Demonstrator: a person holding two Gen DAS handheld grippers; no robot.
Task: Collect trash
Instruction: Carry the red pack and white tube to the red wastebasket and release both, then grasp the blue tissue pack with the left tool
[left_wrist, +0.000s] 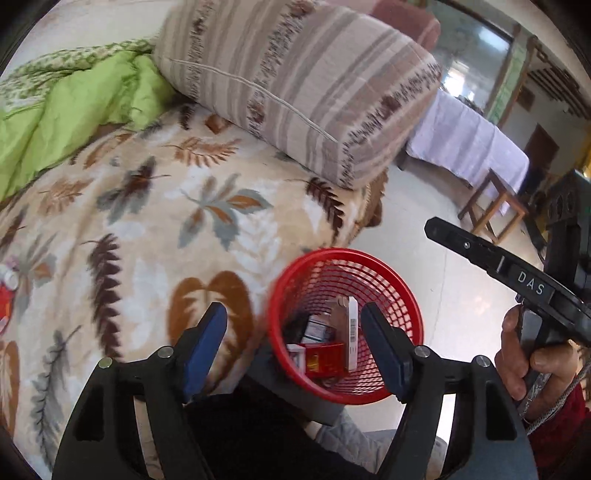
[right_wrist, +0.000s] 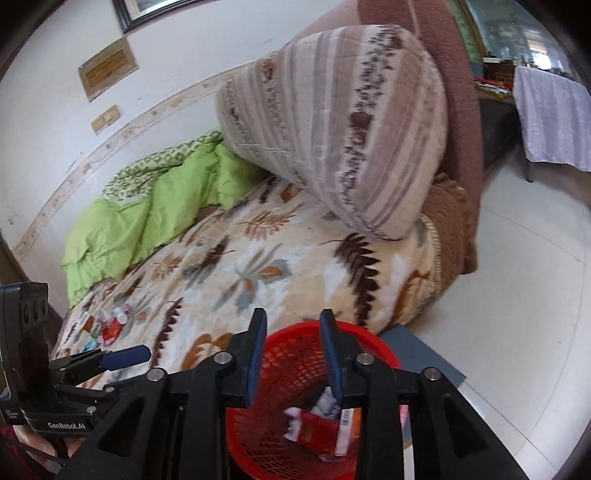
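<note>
A red mesh basket (left_wrist: 408, 295) stands on the floor against the bed's edge. It holds a red box (left_wrist: 325, 360), a white carton (left_wrist: 352, 332) and other packaging. My left gripper (left_wrist: 293, 308) is open above the basket's near-left rim, with nothing between its blue pads. My right gripper (right_wrist: 293, 315) hangs over the basket (right_wrist: 373, 338) with its jaws partly apart and empty. Below it a red packet (right_wrist: 317, 430) lies inside. More trash (right_wrist: 110, 325), red and white wrappers and small bottles, lies on the blanket at the left.
The bed has a leaf-patterned blanket (left_wrist: 184, 206), a crumpled green quilt (left_wrist: 74, 110) and a big striped cushion (left_wrist: 295, 81). A grey mat (right_wrist: 424, 354) lies under the basket on pale floor tiles. A covered table (left_wrist: 469, 144) and a wooden stool (left_wrist: 495, 206) stand beyond.
</note>
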